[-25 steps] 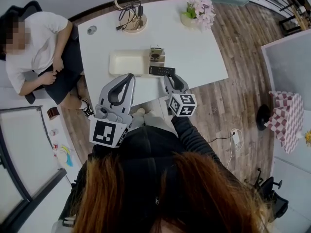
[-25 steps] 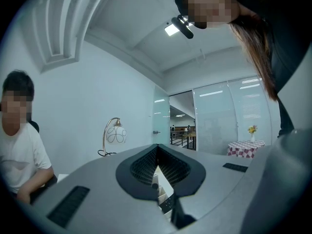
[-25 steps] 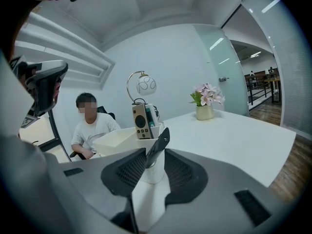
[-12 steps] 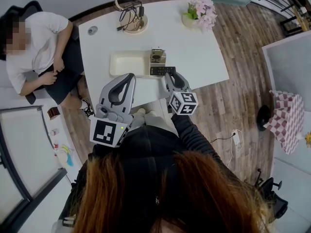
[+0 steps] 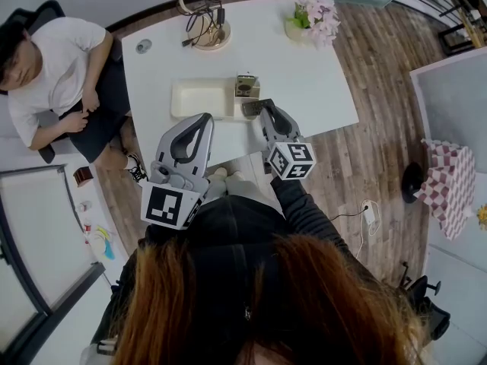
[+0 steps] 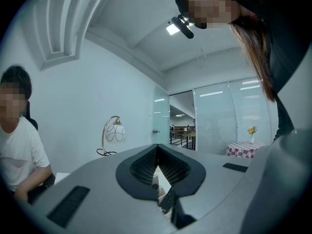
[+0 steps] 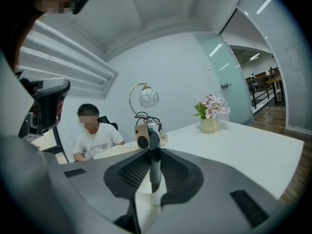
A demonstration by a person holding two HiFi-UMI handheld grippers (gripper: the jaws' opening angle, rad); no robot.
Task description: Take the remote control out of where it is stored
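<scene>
Remote control (image 7: 154,165) is sitting edge-on between the right gripper's (image 5: 265,109) jaws, which are closing, pads looking snug on both its sides. That's happening near the front of the white table (image 5: 312,74), just right of a cream tray (image 5: 198,99). Left gripper (image 5: 202,122) is hovering by the tray's front rim, jaws abt together, nothing in them.

Rm is showing pale walls, a glass partition (image 7: 222,67), wood-plank floor (image 5: 388,97) and a checked-cloth table (image 5: 449,185) off to the right.

Small tan box w/ a round dark face (image 7: 142,136) is standing directly behind the remote, crowding it. Further back a globe lamp (image 7: 148,97) w/ tangled cables is standing, and pink flowers in a pot (image 5: 313,17) are sitting at the far corner. Person in a white tee (image 5: 57,78) is sitting at the left end.
</scene>
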